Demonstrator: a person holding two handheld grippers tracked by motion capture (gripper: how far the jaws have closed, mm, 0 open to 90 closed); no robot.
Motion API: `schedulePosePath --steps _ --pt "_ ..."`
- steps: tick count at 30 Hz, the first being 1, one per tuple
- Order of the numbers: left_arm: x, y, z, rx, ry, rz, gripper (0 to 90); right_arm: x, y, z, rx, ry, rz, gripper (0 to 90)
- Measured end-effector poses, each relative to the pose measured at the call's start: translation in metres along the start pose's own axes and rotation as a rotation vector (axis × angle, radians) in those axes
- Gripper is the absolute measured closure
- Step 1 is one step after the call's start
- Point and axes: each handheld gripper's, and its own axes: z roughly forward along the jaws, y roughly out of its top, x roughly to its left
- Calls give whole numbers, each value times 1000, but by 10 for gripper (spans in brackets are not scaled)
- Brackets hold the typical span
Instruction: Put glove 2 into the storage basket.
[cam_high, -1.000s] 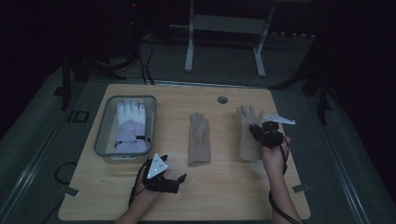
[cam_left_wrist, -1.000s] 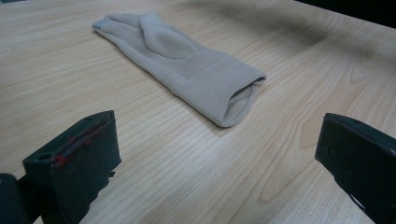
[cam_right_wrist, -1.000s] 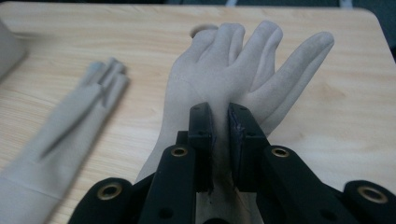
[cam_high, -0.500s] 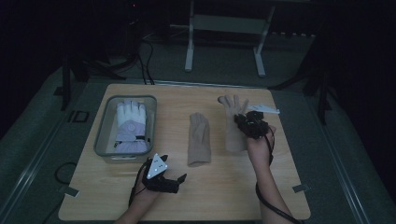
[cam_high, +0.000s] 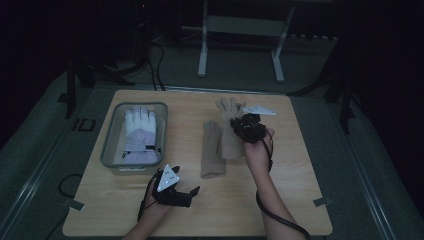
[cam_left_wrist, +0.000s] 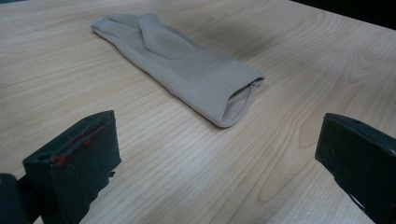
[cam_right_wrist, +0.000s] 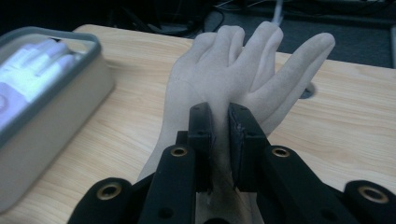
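While the right gripper (cam_right_wrist: 219, 135) pinches the pale glove (cam_right_wrist: 233, 74) over the worktop (cam_high: 295, 165), the left gripper (cam_left_wrist: 210, 154) rests spread wide near the front edge, the tan glove (cam_left_wrist: 182, 60) flat just ahead.

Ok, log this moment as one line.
right tongs: shut on held beige glove | left tongs: open, idle | second beige glove: flat on table | bin: white glove inside
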Motion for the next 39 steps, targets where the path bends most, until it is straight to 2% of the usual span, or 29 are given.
schedulePosePath --steps 5,10,12,14,18,23,29,31,39 --pt "0 0 0 2 -2 2 0 19 3 11 3 18 -5 803" --pt "0 0 0 1 -3 1 0 32 2 21 5 29 1 802" --pt "0 0 0 0 -3 0 0 35 0 26 13 20 13 802" --pt "0 0 0 -1 -4 -4 0 37 -4 32 26 -9 1 801" --pt "0 0 0 1 -5 -1 0 35 -13 46 59 -29 37 801" --pt "1 0 0 2 -6 -2 0 37 -25 59 91 -36 55 799" --pt "0 0 0 -1 -7 -2 0 37 -45 78 165 -53 79 797" --pt "0 0 0 -1 -7 -4 0 36 -50 80 180 -46 92 793" --pt "0 0 0 1 -5 -2 0 39 -61 85 214 -30 91 753"
